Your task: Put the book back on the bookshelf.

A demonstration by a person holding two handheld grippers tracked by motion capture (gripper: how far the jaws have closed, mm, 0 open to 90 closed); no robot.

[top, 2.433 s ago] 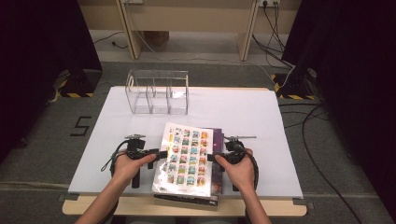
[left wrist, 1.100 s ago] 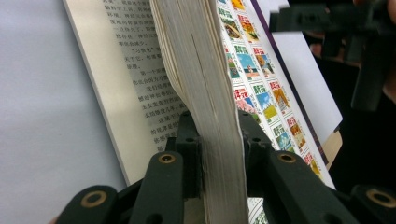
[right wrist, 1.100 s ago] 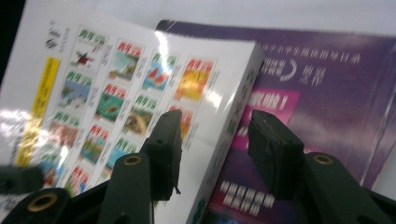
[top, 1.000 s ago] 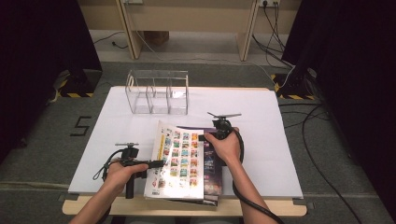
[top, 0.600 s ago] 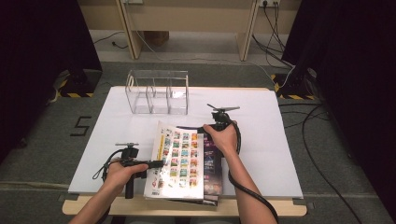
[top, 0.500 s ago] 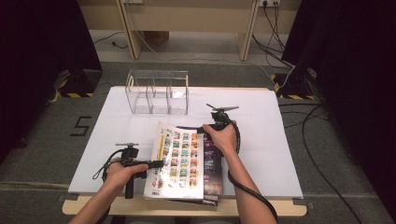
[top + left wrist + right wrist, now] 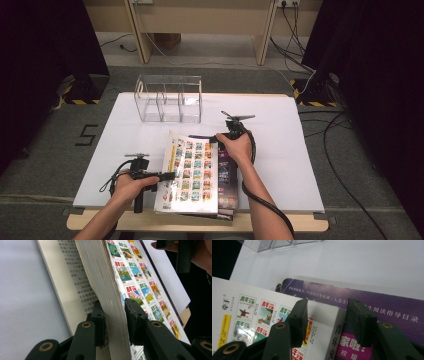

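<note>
A: The magazine (image 7: 192, 175) lies at the table's (image 7: 300, 150) near edge, on a purple book (image 7: 227, 175). The left gripper (image 7: 113, 315) straddles its lifted page block, the jaws having just been opening, one pad seemingly off the paper.

B: It looks floppy and glossy, so probably slippery; gripping near the spine seems best. The right gripper (image 7: 328, 317) hovers unclenched over the far corner.
</note>
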